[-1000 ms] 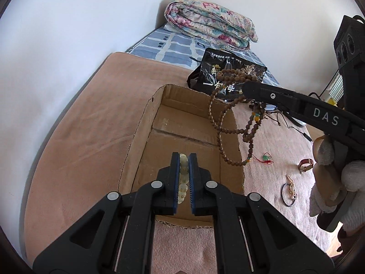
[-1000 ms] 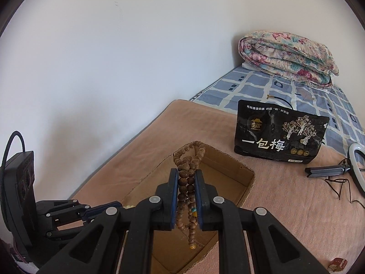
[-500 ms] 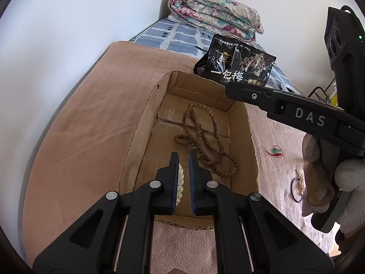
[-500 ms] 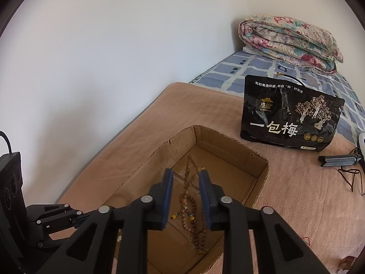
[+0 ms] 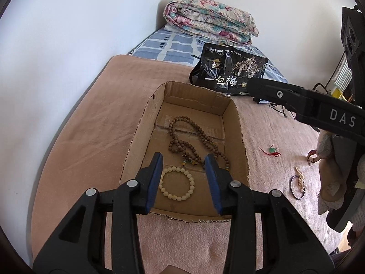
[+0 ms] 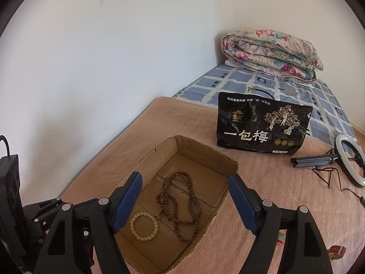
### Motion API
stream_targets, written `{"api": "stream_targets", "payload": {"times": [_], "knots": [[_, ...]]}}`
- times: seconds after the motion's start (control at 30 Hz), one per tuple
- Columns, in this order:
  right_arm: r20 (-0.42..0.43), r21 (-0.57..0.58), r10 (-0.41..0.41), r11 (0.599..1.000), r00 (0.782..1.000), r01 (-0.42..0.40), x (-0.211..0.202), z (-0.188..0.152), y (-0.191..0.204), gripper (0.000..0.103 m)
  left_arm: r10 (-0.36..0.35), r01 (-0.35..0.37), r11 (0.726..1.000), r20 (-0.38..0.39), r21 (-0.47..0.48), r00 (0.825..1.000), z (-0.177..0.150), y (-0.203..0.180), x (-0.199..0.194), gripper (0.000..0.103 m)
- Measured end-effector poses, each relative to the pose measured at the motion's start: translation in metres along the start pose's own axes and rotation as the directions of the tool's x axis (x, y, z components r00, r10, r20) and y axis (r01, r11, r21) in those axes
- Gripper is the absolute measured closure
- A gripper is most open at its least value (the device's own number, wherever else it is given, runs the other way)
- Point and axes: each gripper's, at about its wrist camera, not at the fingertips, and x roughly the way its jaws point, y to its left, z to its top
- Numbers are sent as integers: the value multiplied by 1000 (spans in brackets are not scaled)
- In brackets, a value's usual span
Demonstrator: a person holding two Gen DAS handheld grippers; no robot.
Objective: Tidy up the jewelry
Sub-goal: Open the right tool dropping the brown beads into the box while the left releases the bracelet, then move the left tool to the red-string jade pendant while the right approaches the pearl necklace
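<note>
An open cardboard box (image 5: 240,137) (image 6: 146,157) lies on the pink blanket. Inside it lie a long brown bead necklace (image 5: 189,137) (image 6: 180,201) and a cream bead bracelet (image 5: 177,183) (image 6: 144,223). My left gripper (image 5: 184,162) is open and empty above the near end of the box, over the bracelet. My right gripper (image 6: 184,182) is open and empty above the box; its arm shows in the left wrist view (image 5: 319,111). Loose on the blanket to the right lie a green pendant on red cord (image 5: 272,150), a thin bangle with a small bead strand (image 5: 297,183) and a brown band (image 5: 311,156) (image 6: 335,250).
A black snack bag (image 5: 230,73) (image 6: 262,127) stands behind the box. A folded floral quilt (image 5: 209,22) (image 6: 271,52) lies on the blue checked sheet by the wall. A ring light on a small tripod (image 6: 346,157) with cables lies at the right.
My right gripper opened and dropped the brown necklace into the box. My left gripper then opened and let the cream bracelet fall into the box's near end.
</note>
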Motion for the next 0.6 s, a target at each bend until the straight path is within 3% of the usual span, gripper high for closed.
{"api": "stream_targets", "payload": {"times": [0.13,0.3,0.6], "knots": [[23,11,-46,999,999,46,-25,-4,-10,13,4,-4,1000,18,20,1000,1,-11,-9,64],[68,28,-107,994,992,105,-67,-12,-29,3,7,-10,999,44,53,999,2,-32,-21,38],[49,116,-161,981,986,154,-136,-44,-89,0,-67,62,990,39,124,997,-2,-88,-30,34]]}}
